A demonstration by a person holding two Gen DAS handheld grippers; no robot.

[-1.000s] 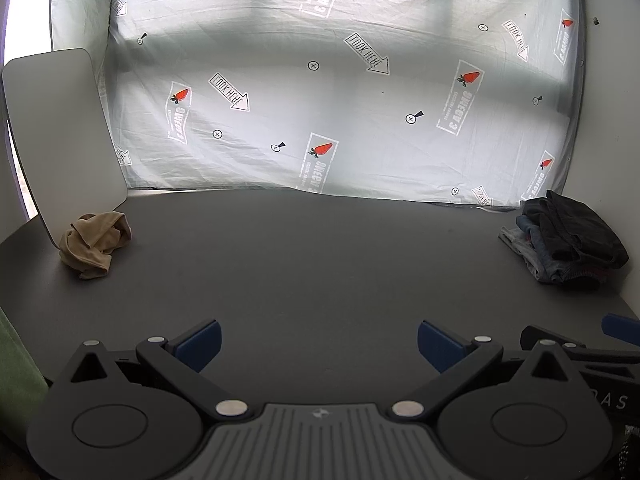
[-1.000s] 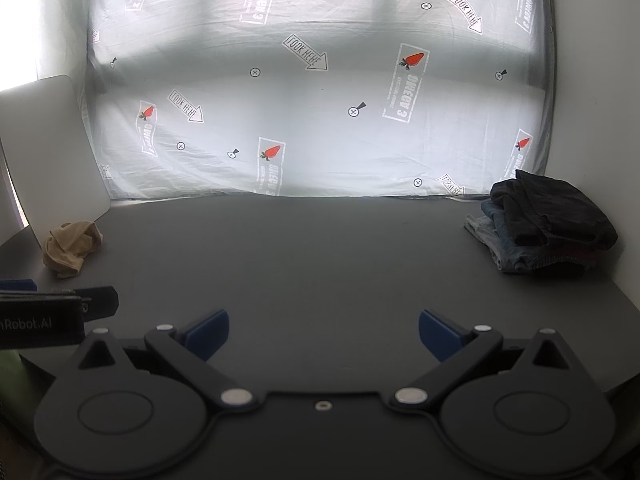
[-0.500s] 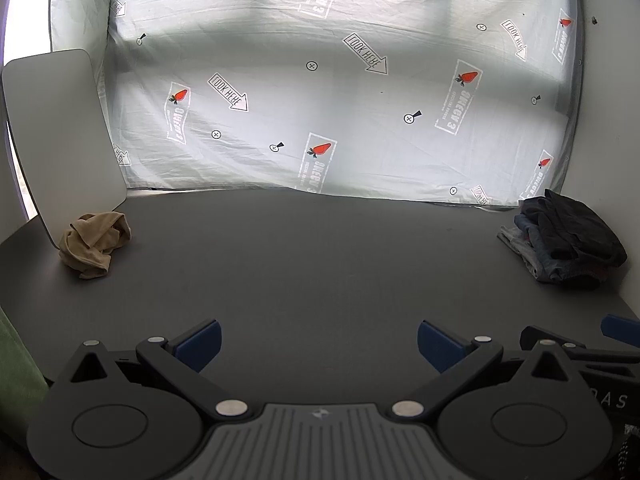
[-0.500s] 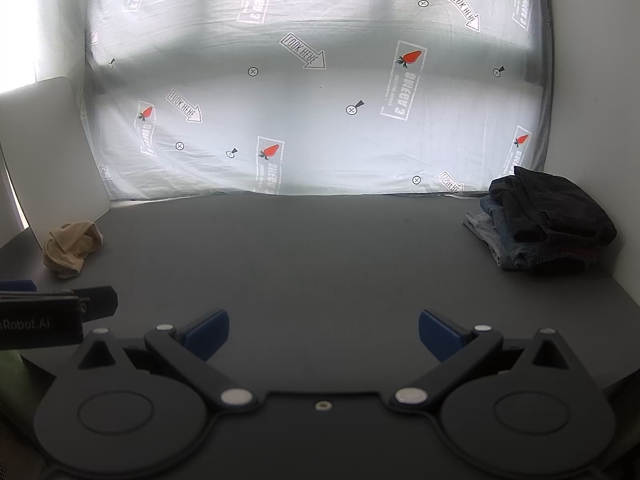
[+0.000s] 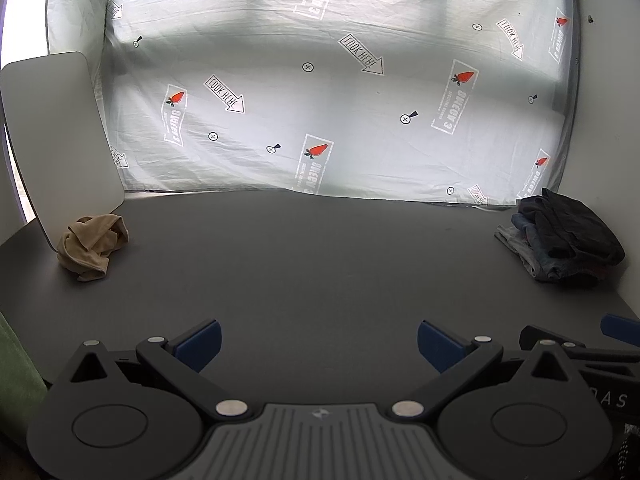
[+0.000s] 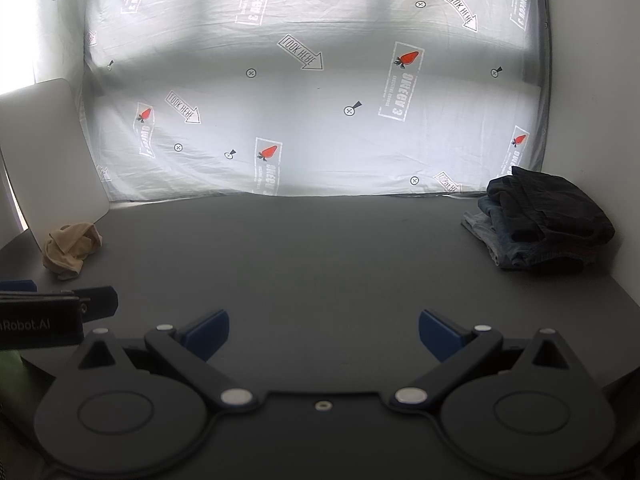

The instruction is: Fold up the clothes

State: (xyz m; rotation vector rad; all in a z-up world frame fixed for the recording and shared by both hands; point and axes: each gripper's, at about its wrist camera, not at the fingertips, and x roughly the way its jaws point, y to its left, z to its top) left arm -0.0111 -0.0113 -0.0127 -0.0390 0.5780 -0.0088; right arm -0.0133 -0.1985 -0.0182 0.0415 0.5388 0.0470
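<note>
A crumpled tan garment (image 5: pixel 92 246) lies at the far left of the dark table (image 5: pixel 320 264); it also shows in the right wrist view (image 6: pixel 70 250). A stack of folded dark clothes (image 5: pixel 560 236) sits at the far right, also seen in the right wrist view (image 6: pixel 540 220). My left gripper (image 5: pixel 318 342) is open and empty above the table's near edge. My right gripper (image 6: pixel 324 334) is open and empty too, beside the left one. Both are far from either garment.
A white board (image 5: pixel 60 140) leans at the back left behind the tan garment. A printed sheet (image 5: pixel 320 80) hangs along the back. A white wall (image 6: pixel 600 120) bounds the right side. Something green (image 5: pixel 16 364) shows at the lower left edge.
Both grippers have drifted very slightly; the views shift a little. Nothing was taken hold of or let go.
</note>
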